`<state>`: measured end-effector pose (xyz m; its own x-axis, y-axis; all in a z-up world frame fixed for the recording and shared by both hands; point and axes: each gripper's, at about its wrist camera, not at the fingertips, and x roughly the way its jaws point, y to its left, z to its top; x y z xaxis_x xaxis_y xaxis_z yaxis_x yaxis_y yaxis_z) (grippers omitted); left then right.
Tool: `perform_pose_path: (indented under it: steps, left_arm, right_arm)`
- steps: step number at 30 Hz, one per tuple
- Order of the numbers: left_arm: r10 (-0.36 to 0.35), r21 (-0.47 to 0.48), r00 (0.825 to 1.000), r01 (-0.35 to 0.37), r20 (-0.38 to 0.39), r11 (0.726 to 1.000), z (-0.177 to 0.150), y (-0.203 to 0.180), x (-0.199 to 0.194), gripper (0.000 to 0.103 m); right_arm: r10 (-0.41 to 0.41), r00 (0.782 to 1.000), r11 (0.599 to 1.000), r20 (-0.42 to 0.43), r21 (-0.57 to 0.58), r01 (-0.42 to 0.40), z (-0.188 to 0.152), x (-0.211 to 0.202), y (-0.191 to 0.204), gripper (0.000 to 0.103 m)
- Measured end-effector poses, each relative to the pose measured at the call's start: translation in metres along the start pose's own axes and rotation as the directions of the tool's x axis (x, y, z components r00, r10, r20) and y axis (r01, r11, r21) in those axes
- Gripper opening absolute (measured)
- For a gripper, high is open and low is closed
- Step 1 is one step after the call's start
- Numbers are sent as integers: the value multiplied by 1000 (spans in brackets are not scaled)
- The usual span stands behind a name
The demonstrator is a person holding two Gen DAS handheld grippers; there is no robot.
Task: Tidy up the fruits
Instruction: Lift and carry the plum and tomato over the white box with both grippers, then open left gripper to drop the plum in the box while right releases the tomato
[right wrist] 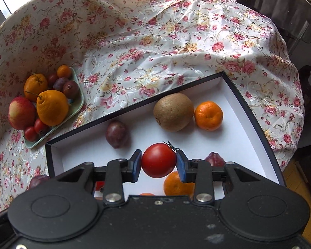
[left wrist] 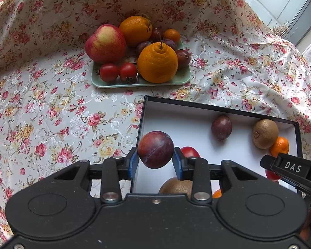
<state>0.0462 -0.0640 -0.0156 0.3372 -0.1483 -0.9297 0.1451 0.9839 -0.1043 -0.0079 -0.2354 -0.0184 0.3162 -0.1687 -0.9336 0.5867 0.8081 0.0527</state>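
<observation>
My left gripper is shut on a dark red plum and holds it over the left edge of the black box with a white floor. My right gripper is shut on a red tomato above the same box. In the box lie a passion fruit, a kiwi, a mandarin and other fruit partly hidden by the grippers. A green tray holds an apple, oranges, plums and small tomatoes.
A flowered cloth covers the table and rises in folds behind the tray. The right gripper's black body shows at the right edge of the left wrist view. A window lies beyond the cloth.
</observation>
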Motion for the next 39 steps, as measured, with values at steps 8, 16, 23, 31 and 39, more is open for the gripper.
perform_pose_path:
  steps: [8, 16, 23, 31, 39]
  left_arm:
    - [12, 19, 1000, -11, -18, 1000, -4, -20, 15, 44]
    - [17, 42, 1000, -17, -19, 999, -6, -28, 18, 44]
    - [20, 32, 1000, -19, -15, 999, -6, -24, 16, 45]
    - [6, 44, 1000, -7, 9, 999, -7, -23, 7, 47]
    - [20, 72, 999, -22, 33, 997, -19, -21, -5, 47]
  right_arm:
    - [-2, 1000, 998, -23, 70, 3, 4, 2, -30, 37]
    - [-5, 1000, 998, -18, 60, 6, 5, 1, -36, 37]
    - [11, 1000, 999, -12, 41, -10, 4, -1, -31, 38]
    - [4, 1000, 1000, 13, 9, -4, 2, -6, -25, 37]
    - [22, 1000, 999, 19, -29, -21, -4, -17, -23, 37]
